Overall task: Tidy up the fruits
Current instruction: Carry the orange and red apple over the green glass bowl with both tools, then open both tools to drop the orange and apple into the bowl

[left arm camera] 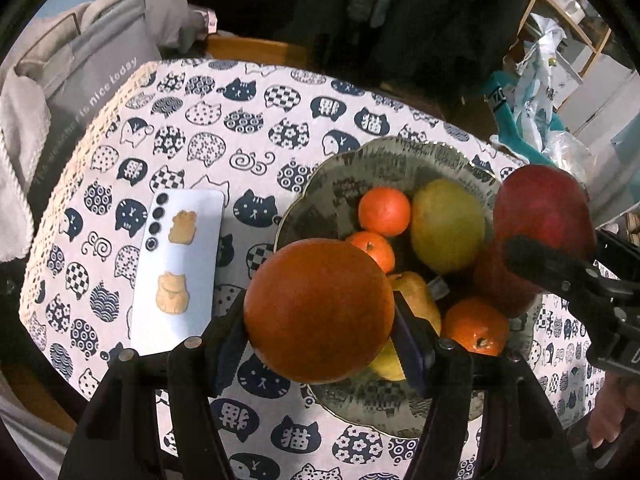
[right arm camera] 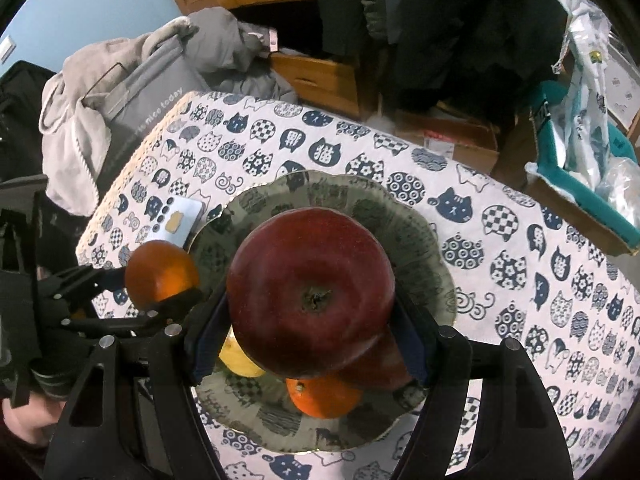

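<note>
Two claws each hold a fruit above a scalloped green plate (left arm camera: 384, 160) on a desk (left arm camera: 192, 128) covered with a cat-print cloth. The left claw (left arm camera: 320, 320) is clamped on a large orange (left arm camera: 318, 310), its blue pads pressing both sides of the fruit, which hangs over the near left edge of the plate. The right claw (right arm camera: 312, 328) is closed round a dark red apple (right arm camera: 312, 288), stem end facing the camera, held over the middle of the plate; in the left wrist view this apple (left arm camera: 544, 208) shows at the plate's right side.

On the plate lie several fruits: two small tangerines (left arm camera: 384, 212) touching each other at the centre, a yellow-green pear (left arm camera: 448, 224) just beside them, another orange fruit (left arm camera: 476, 326) nearer the camera, and a yellowish fruit partly hidden behind the large orange. Another red fruit sits under the held apple.

To the left of the plate, flat on the cloth, lies a pale phone (left arm camera: 176, 272) with cat stickers. Grey bags (right arm camera: 132, 80) sit beyond the desk's far left edge.
</note>
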